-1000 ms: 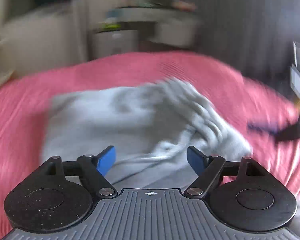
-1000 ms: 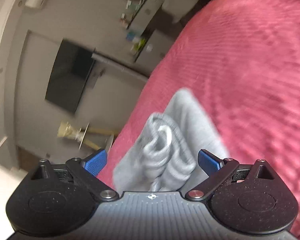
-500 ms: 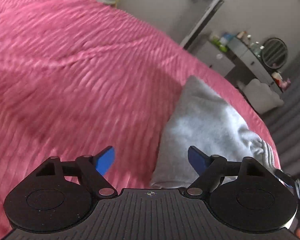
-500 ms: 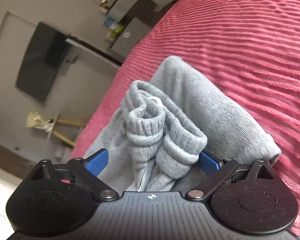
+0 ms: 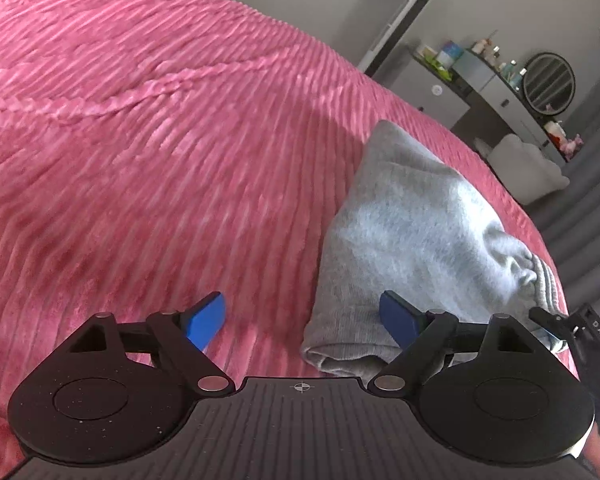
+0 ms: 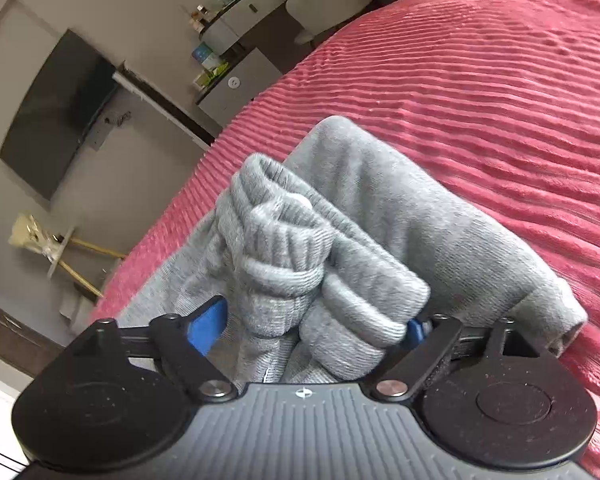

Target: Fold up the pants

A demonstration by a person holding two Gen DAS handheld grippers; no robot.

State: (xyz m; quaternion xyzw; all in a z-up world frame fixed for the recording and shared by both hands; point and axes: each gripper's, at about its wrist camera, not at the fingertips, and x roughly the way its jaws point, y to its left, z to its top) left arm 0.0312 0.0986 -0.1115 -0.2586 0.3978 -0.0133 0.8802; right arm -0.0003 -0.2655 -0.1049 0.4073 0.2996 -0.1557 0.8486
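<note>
Grey sweatpants (image 5: 412, 224) lie folded in a thick bundle on a pink ribbed bedspread (image 5: 160, 160). My left gripper (image 5: 302, 320) hovers at the bundle's near left corner. Its jaws are opening: the right pad (image 5: 398, 320) is over the grey cloth and the left pad (image 5: 206, 318) over bare bedspread. In the right wrist view the pants' ribbed cuffs (image 6: 284, 256) are bunched on top of the bundle. They sit between the fingers of my right gripper (image 6: 312, 328), which is open; the cloth half hides its right pad. The right gripper's black tip (image 5: 568, 328) shows at the left wrist view's right edge.
Beyond the bed stand a grey dresser (image 5: 488, 80) with bottles and a round mirror (image 5: 548, 80), and a white stool (image 5: 524, 172). A dark screen (image 6: 56, 120) hangs on the wall. A broom (image 6: 60, 252) lies on the floor past the bed's edge.
The left wrist view rolled and swung from facing the pants to their left corner. The right gripper came down closer, so the bunched cuffs now fill the gap between its fingers.
</note>
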